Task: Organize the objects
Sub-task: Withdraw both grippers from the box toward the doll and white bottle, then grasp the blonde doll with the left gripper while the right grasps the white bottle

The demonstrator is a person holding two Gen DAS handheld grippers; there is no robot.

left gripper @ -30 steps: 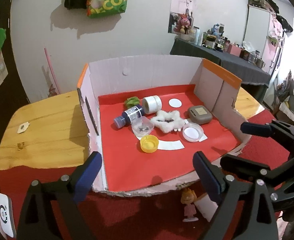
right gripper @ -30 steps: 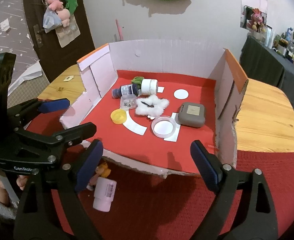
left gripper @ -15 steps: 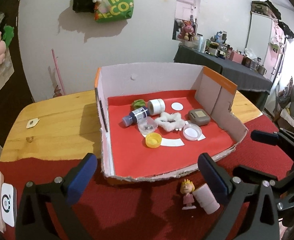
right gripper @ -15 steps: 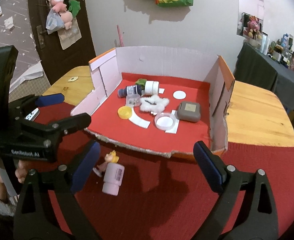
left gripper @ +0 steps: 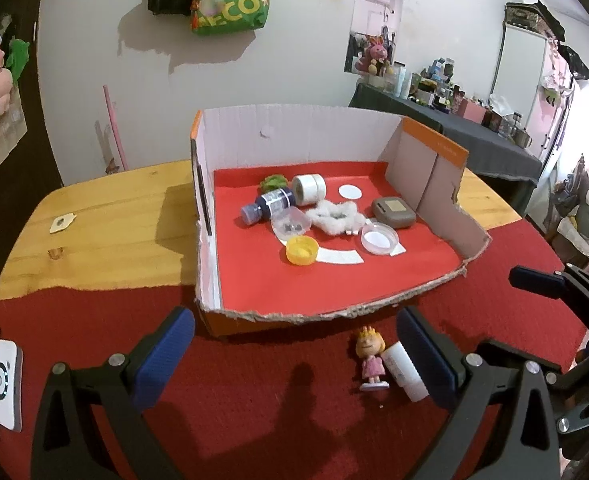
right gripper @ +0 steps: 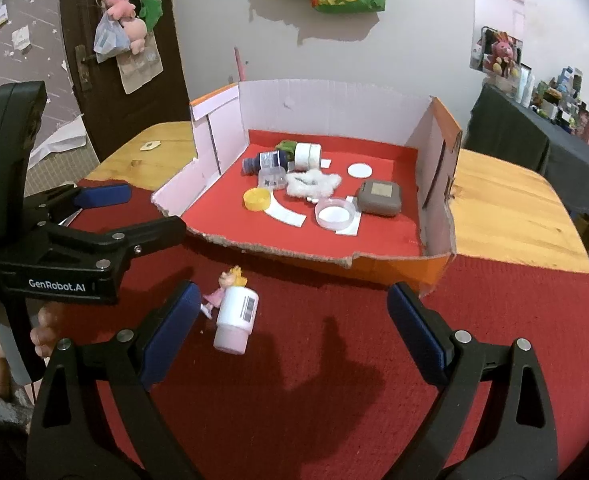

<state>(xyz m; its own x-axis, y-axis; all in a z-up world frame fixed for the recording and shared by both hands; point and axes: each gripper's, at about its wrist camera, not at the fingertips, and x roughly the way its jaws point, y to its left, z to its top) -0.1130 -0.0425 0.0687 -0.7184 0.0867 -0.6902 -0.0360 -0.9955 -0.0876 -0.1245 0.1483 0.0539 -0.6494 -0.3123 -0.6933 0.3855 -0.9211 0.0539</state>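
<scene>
A small doll figure in a pink dress point(left gripper: 371, 358) stands on the red cloth just in front of the cardboard box point(left gripper: 294, 142), with a white and pink bottle point(left gripper: 404, 372) lying beside it. Both show in the right wrist view, the doll point(right gripper: 224, 288) and the bottle point(right gripper: 236, 318). My left gripper point(left gripper: 294, 356) is open and empty above the cloth, the doll near its right finger. My right gripper point(right gripper: 294, 328) is open and empty, the bottle near its left finger.
The box point(right gripper: 334, 100) holds a dark blue bottle point(left gripper: 268, 204), a white roll point(left gripper: 308, 189), a yellow cap point(left gripper: 302, 250), cotton point(left gripper: 334, 218), a clear dish point(left gripper: 378, 238) and a grey case point(left gripper: 392, 211). A white device point(left gripper: 4, 382) lies at the cloth's left edge. Bare wooden table point(left gripper: 102, 224) flanks the box.
Both grippers have pulled back and up from the box. The doll and the white bottle have come into fuller view on the cloth. Both grippers stay open.
</scene>
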